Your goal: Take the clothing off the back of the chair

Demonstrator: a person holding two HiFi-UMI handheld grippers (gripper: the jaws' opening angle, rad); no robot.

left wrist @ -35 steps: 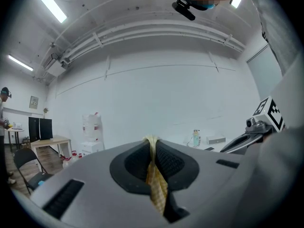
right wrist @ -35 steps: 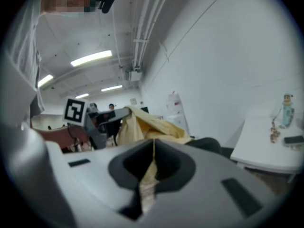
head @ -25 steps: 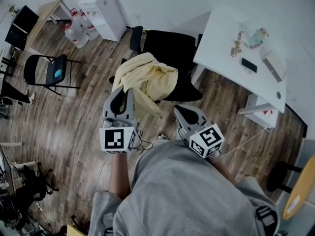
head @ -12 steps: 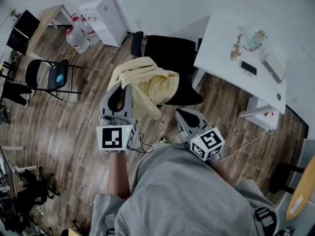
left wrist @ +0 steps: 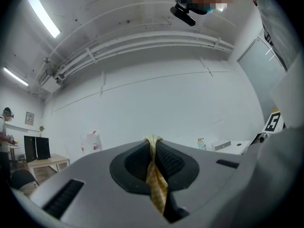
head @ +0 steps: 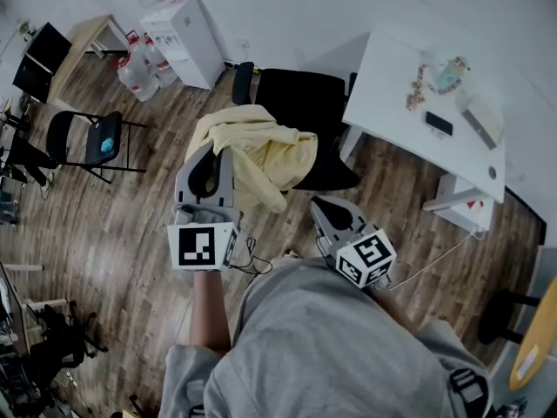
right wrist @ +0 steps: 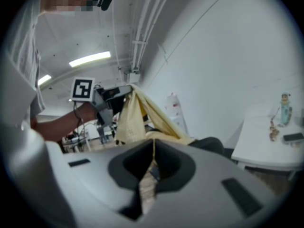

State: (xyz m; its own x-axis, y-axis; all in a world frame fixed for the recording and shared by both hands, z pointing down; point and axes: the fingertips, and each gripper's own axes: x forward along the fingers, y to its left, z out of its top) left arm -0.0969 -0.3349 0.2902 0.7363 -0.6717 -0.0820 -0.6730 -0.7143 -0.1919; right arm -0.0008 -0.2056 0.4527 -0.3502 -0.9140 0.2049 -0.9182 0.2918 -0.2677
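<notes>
The pale yellow garment (head: 261, 151) lies heaped over the back of the black office chair (head: 305, 94), one end trailing down toward the wood floor (head: 130, 207). My left gripper (head: 218, 152) has a fold of it. Its jaws are pressed together on a narrow strip of the yellow cloth, which runs up between the ribbed pads and pokes out at the tips. In my right gripper's view, that pinched fold is drawn up into a peak, and the rest of the cloth slopes from it down onto the chair.

My right gripper (head: 319, 202) hangs just beside the chair's seat, a little apart from the garment's trailing end, its jaws closed to a thin slit. A hairline of yellow shows in that slit. I take it to be the garment beyond rather than cloth caught there, though the view is too tight to be sure.

To the chair's right stands a white desk (head: 392, 77) bearing a dark phone (head: 439, 120) and a small figurine (head: 452, 66). To its left, against the wall, are a white cabinet (head: 187, 29) and clear water bottles (head: 139, 64), and further out a black folding chair (head: 83, 133). My grey sweatshirt (head: 331, 338) fills the foreground.
</notes>
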